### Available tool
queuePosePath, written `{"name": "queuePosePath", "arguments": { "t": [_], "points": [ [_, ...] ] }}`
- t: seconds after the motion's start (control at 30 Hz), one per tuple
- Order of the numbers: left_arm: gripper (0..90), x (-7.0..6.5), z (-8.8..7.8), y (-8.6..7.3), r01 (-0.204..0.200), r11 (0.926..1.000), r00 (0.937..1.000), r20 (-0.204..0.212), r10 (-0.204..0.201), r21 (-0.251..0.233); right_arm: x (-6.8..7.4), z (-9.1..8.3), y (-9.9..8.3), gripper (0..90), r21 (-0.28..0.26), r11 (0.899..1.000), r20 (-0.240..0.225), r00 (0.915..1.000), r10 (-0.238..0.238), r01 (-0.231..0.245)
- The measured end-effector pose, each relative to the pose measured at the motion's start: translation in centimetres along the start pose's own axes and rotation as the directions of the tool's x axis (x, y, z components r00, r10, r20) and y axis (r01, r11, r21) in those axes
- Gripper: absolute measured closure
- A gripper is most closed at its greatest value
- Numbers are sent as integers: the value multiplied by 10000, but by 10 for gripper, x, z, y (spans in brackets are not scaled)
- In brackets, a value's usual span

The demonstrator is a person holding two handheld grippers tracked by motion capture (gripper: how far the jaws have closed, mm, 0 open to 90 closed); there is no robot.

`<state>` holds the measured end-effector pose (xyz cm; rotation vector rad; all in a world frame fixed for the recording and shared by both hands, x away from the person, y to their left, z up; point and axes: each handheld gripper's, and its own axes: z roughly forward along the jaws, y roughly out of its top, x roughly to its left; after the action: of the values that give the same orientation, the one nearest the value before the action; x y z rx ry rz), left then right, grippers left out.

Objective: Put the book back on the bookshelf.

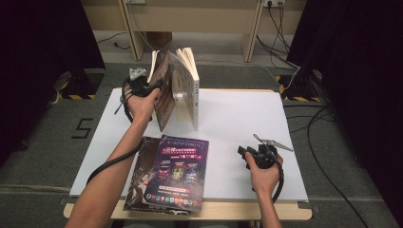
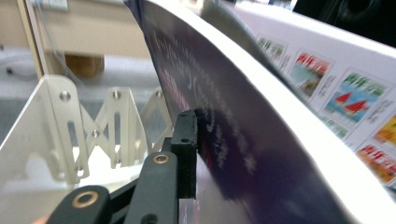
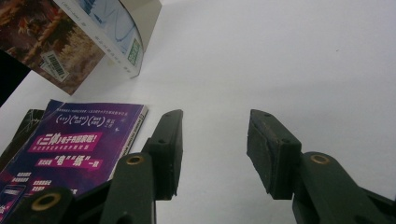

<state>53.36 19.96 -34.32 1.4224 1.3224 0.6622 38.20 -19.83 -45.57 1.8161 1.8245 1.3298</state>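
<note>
Two books stand upright at the back left of the white table top (image 1: 247,118): a dark-covered book (image 1: 164,95) and a white-covered book (image 1: 190,85). My left gripper (image 1: 159,85) is at the dark book's cover (image 2: 243,140). One of its fingers (image 2: 187,149) lies against that cover, and the other is hidden behind it. The white book (image 2: 336,84) rises just beyond. My right gripper (image 1: 244,154) rests low over the bare table at the right, open (image 3: 215,154), with nothing between its fingers. A purple book (image 1: 178,171) lies flat near the front.
Under the purple book (image 3: 79,144) lies a dark magazine (image 1: 140,175), reaching the table's front edge. A pale metal folding stand (image 2: 93,135) sits beside the upright books. Cables trail over the floor to the right, and wooden furniture legs stand behind the table.
</note>
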Motion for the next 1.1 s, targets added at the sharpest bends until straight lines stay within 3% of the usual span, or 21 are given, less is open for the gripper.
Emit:
{"name": "queuePosePath", "arguments": {
  "t": [0.1,0.23,0.47,0.67,0.77,0.97,1.07,1.1],
  "points": [
    [765,1,3,5,-24,9975,9993,-357,50,704,-1,1,0,556,-5,10000,17,10000,-73,73],
    [826,-1,2,10,-357,9937,9964,-732,436,1059,-2,3,-1,548,179,9998,-5,10000,-11,11],
    [836,-2,-1,4,-409,9985,9928,-1109,445,350,-1,2,-1,548,113,9999,21,9999,-114,114],
    [836,-10,-4,9,-997,9944,9810,-1709,921,-364,-1,2,0,549,95,10000,20,10000,-1,1],
    [836,-13,-1,10,-993,9945,9796,-1789,918,-333,-2,2,0,549,92,10000,9,10000,-16,16],
    [834,-16,13,-5,-774,9957,9834,-1681,680,-500,-3,1,0,549,76,9999,29,10000,-79,79],
    [829,-22,16,-8,-1164,9914,9843,-1405,1070,-603,-2,0,0,549,30,10000,6,10000,27,-27],
    [823,-25,17,-9,-1385,9884,9818,-1398,1287,-629,-3,0,0,549,28,10000,20,10000,-59,59]
  ]
}}
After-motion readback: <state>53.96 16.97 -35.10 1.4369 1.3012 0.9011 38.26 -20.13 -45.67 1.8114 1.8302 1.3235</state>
